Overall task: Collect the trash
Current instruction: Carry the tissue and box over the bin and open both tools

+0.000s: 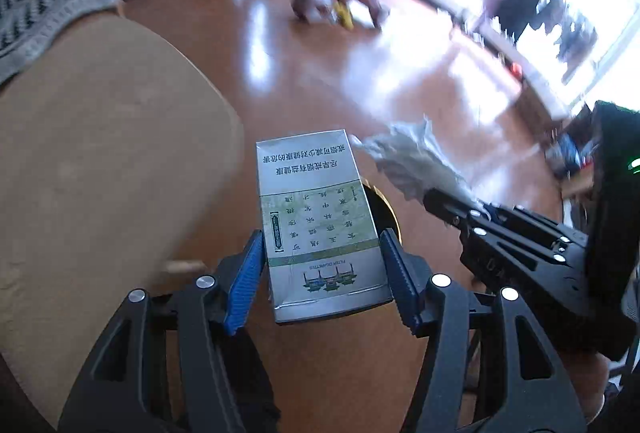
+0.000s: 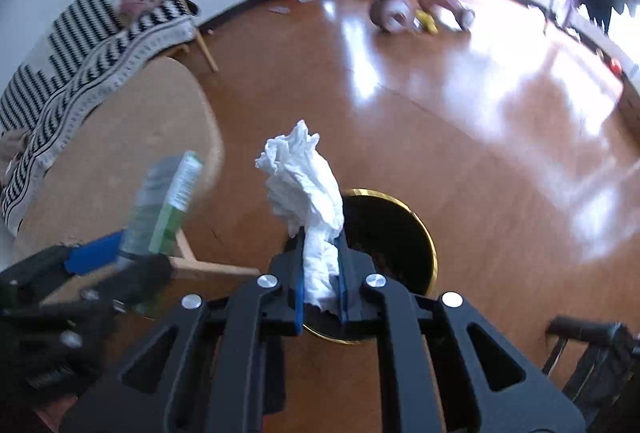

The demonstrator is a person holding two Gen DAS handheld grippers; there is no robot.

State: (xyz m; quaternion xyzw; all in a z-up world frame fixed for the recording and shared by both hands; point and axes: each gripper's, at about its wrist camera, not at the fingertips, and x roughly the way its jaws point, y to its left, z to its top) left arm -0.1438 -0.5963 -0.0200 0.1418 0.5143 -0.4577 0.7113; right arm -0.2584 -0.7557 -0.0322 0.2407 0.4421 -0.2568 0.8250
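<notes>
A silver and green cigarette pack (image 1: 320, 225) sits between the blue pads of my left gripper (image 1: 324, 265), which is shut on its two sides. In the right wrist view the same pack (image 2: 164, 205) shows blurred at the left, held by that gripper (image 2: 100, 253). My right gripper (image 2: 320, 273) is shut on a crumpled white tissue (image 2: 304, 185) that sticks up past the fingertips. The tissue (image 1: 412, 161) and the right gripper (image 1: 452, 209) also show at the right of the left wrist view. Below both stands a round black bin with a gold rim (image 2: 428, 241), mostly hidden behind the pack in the left wrist view (image 1: 384, 209).
A tan round table (image 1: 100, 161) lies to the left, with a wooden leg (image 2: 200, 265) near the bin. A black-and-white striped blanket (image 2: 80, 45) covers a seat at far left. A pink tricycle (image 2: 404, 1) and toys lie on the glossy wooden floor (image 2: 460, 137) at the back.
</notes>
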